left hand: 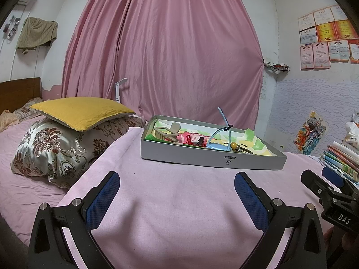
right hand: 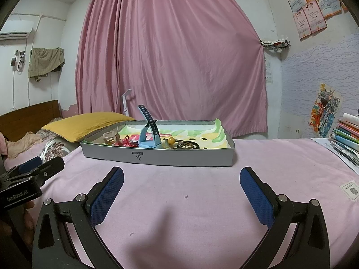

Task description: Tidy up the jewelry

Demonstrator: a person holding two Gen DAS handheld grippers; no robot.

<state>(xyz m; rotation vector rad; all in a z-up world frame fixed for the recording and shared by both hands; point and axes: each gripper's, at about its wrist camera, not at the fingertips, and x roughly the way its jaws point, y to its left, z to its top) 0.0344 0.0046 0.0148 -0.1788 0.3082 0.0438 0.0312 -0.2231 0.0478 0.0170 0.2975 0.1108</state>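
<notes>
- The left gripper (left hand: 176, 192) hangs low over the pink bedspread (left hand: 179, 201) with its jaws spread wide and nothing between the blue pads; it is short of the box and touches none of the jewelry.
- The grey box (right hand: 157, 158) sits on the bedspread ahead of both grippers, open-topped and lined with a green and yellow sheet; all the jewelry that shows lies inside it, none on the cloth around it.
- At the box's left end rests a beige hair claw (right hand: 110, 137), then a small red piece (right hand: 128, 140) beside it; what exactly the red piece is, I cannot tell.
- Near the middle a blue watch (right hand: 149, 134) stands with its strap sticking up above the rim.
- To its right lie a yellow bead (right hand: 171, 140) and dark rings or bangles (right hand: 188, 145), bunched close together.
- The right end of the box looks bare apart from the liner.
- The right gripper (right hand: 181, 190) also waits with its jaws wide apart, holding nothing, well short of the box.
- Judging from this, the pieces are gathered but loosely heaped; any sorting or spreading out appears yet to be done.
</notes>
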